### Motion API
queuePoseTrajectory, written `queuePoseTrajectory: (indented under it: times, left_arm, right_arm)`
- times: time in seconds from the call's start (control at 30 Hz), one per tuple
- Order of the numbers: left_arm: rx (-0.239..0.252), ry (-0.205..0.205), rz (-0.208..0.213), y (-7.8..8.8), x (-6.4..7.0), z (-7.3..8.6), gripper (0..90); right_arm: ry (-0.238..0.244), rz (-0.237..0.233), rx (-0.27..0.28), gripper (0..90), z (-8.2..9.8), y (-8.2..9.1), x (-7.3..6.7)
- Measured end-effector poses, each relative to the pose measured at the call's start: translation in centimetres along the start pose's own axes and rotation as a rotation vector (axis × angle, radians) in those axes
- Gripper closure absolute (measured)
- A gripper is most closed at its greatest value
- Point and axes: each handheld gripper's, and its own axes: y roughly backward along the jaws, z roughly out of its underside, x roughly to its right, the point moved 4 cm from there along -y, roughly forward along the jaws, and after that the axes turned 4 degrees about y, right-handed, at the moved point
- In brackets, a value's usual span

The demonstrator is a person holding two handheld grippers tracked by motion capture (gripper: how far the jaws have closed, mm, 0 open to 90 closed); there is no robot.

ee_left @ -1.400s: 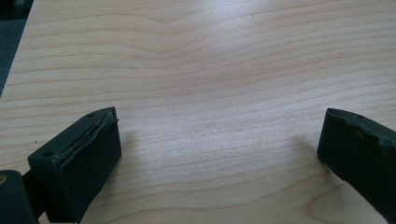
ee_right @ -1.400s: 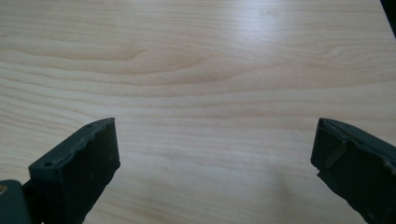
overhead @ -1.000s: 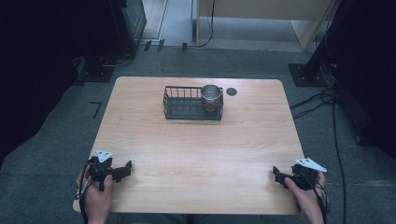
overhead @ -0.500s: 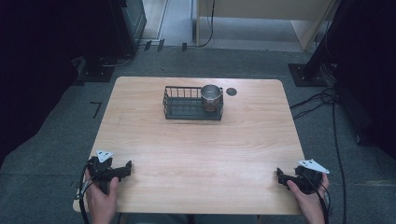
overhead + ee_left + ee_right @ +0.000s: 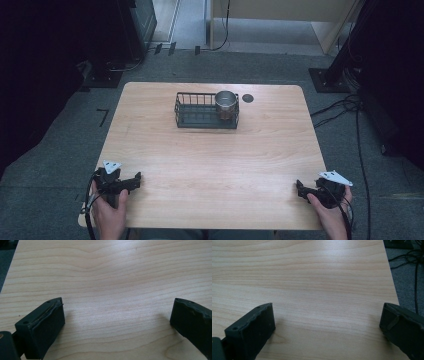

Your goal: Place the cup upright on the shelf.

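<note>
A metal cup [image 5: 226, 102] stands upright, mouth up, in the right end of a black wire basket [image 5: 195, 110] near the far edge of the wooden table [image 5: 210, 160]. The basket's long axis runs left to right, parallel to that far edge. A small dark round spot [image 5: 248, 98] lies on the table just right of the basket.

The left gripper [image 5: 131, 181] sits at the near left corner, its jaws spread wide over bare wood, holding nothing. The right gripper [image 5: 300, 187] sits at the near right corner, jaws likewise wide apart and empty. Both are well apart from the basket.
</note>
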Motion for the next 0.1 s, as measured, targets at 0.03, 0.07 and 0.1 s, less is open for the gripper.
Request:
queuePoseTrajectory:
  times: [0.03,0.07,0.1]
  left_arm:
    - [0.000,0.000,0.000,0.00,0.00,0.00,0.0]
    - [0.000,0.000,0.000,0.00,0.00,0.00,0.0]
    - [0.000,0.000,0.000,0.00,0.00,0.00,0.0]
  right_arm:
    - [0.000,0.000,0.000,0.0,0.00,0.00,0.00]
    - [-0.001,0.000,0.000,0.0,0.00,0.00,0.00]
    - [-0.001,0.000,0.000,0.0,0.00,0.00,0.00]
